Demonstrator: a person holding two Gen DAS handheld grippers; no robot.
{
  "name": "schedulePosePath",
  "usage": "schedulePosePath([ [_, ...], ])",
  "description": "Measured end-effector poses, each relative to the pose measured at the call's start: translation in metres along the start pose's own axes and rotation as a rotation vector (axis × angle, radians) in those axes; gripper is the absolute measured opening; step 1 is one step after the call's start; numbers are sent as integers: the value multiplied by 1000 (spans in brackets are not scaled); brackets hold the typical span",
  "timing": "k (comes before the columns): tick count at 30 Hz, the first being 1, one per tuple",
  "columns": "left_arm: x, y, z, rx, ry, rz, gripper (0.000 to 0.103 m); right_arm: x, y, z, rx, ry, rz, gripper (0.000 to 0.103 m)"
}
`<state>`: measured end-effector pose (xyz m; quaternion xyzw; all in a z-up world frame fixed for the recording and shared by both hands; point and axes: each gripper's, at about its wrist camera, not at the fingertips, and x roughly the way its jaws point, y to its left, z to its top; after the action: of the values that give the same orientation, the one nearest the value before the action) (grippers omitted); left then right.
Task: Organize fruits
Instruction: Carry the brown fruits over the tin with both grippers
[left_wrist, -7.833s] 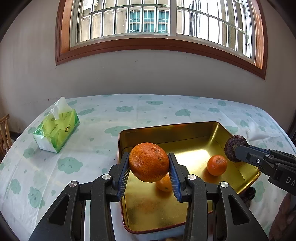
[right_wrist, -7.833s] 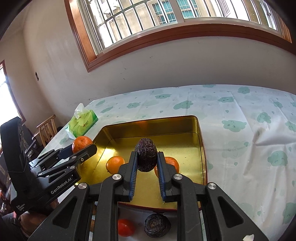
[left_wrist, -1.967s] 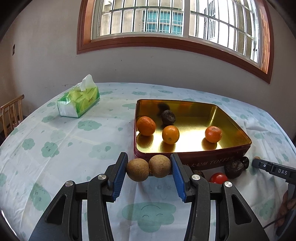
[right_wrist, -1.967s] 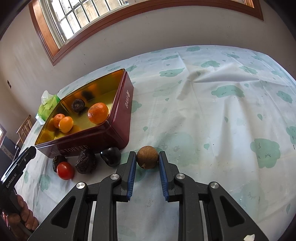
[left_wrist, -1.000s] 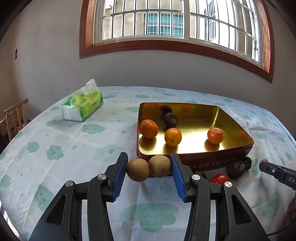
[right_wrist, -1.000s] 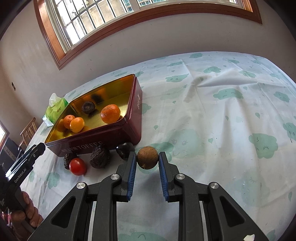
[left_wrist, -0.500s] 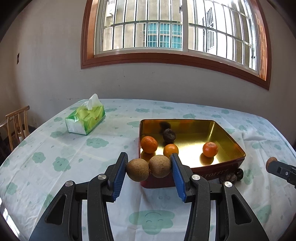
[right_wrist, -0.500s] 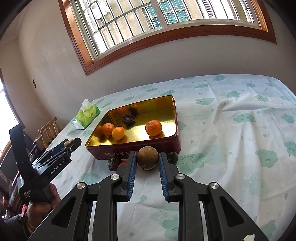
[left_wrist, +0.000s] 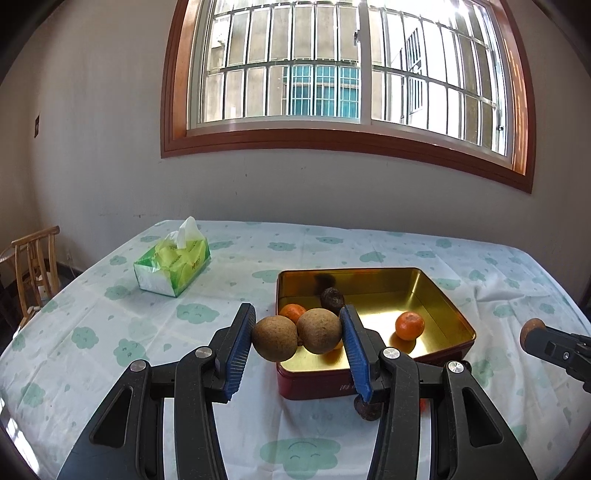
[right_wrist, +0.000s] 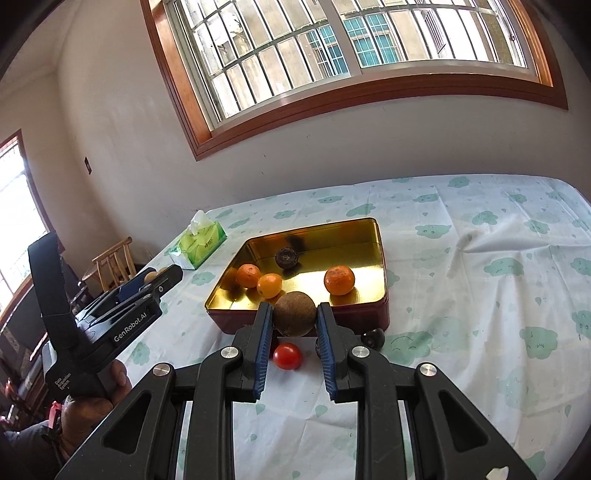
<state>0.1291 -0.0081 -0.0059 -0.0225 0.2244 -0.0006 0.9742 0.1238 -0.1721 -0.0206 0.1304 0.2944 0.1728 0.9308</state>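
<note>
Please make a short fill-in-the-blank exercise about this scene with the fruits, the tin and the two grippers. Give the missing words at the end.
1. The left gripper holds ____ brown fruits side by side between its blue pads.
2. The right gripper is shut on ____ brown fruit.
3. Inside the gold tin lie three orange fruits and one ____ wrinkled fruit.
4. The red tomato lies ____ the tin, on the tablecloth.

Missing words: two; one; dark; outside

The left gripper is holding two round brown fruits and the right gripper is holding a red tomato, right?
Not quite. The right gripper holds one round brown fruit, as the right wrist view shows; the small red tomato lies on the tablecloth below. The left gripper does hold two round brown fruits.
</note>
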Motion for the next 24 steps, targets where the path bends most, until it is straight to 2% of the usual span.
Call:
schedulePosePath([
  [24, 24, -2, 6, 10, 19, 4, 48, 16, 3, 10, -6, -3, 20, 22],
])
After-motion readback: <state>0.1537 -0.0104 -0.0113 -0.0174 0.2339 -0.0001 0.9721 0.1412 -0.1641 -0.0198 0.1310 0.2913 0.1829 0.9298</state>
